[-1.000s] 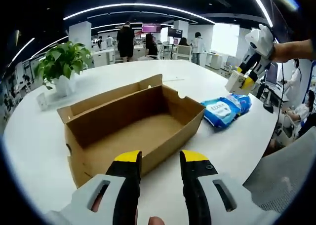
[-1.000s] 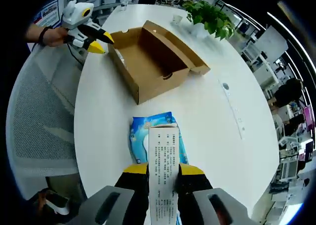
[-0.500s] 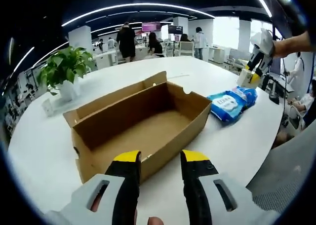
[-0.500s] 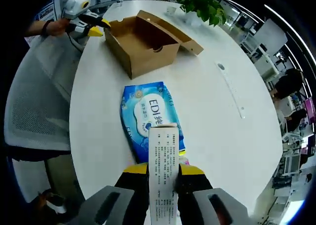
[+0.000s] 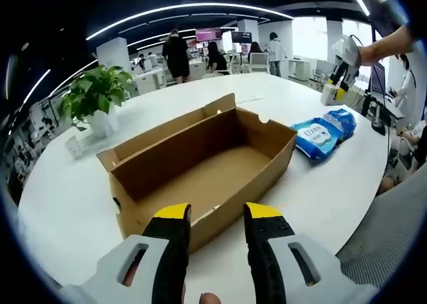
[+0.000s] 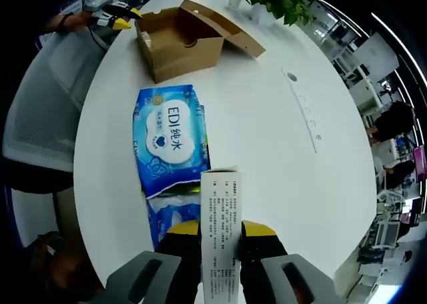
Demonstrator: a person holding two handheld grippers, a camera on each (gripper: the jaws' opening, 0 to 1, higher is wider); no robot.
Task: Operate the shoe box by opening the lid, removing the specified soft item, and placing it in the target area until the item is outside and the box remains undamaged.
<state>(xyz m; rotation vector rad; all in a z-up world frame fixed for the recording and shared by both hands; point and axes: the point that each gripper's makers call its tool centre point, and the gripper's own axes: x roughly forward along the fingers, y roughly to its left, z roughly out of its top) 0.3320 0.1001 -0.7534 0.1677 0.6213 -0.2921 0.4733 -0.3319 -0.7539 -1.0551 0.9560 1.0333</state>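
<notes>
Both grippers sit apart over the round white table (image 6: 267, 117). Right gripper (image 6: 220, 232) pinches a slim white carton (image 6: 219, 217) printed with small text, its yellow-tipped jaws pressed against the carton's two sides; the carton stands upright between them, above a blue wet-wipe pack (image 6: 168, 134) lying flat on the table. Left gripper (image 5: 213, 217) holds nothing: its jaws stand spread with a clear gap, just before the near wall of the open cardboard shoe box (image 5: 200, 164). The box's inside looks bare, its lid folded back behind it. In the left gripper view the wipe pack (image 5: 325, 131) lies beside the box's right end, outside it, not touching. A potted plant (image 5: 93, 97) stands beyond the box.
</notes>
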